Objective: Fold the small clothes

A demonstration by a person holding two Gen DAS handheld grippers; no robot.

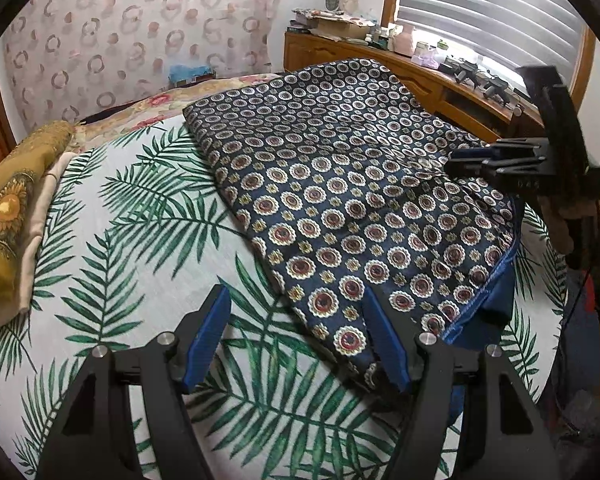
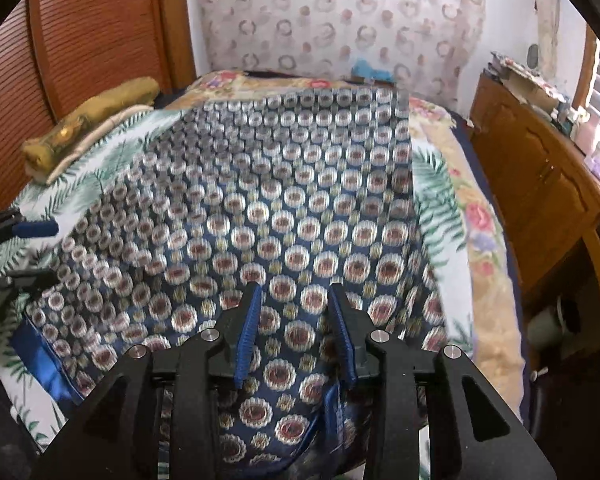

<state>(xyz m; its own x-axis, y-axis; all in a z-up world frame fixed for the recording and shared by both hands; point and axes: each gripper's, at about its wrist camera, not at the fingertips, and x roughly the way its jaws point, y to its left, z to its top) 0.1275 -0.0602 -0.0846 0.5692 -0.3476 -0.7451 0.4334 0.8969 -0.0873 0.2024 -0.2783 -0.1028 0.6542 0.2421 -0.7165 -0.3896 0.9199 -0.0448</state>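
Right gripper (image 2: 296, 292) above patterned cloth (image 2: 260, 200), apart

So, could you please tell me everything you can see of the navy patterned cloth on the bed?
The navy cloth with cream-and-red circular medallions looks silky and lies folded, mostly flat, on the palm-leaf bedsheet. A plain blue lining shows along its near right edge. The left hand-held gripper stands open at its near corner, the right hand-held gripper open above it.

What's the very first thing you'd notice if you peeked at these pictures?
The big dark blue cloth covered in round flower-like medallions grabs the eye first; it lies partly folded across the middle of the palm-leaf bedsheet. Next come the two grippers with blue pads: the left gripper open at the cloth's near edge, the right gripper over it.
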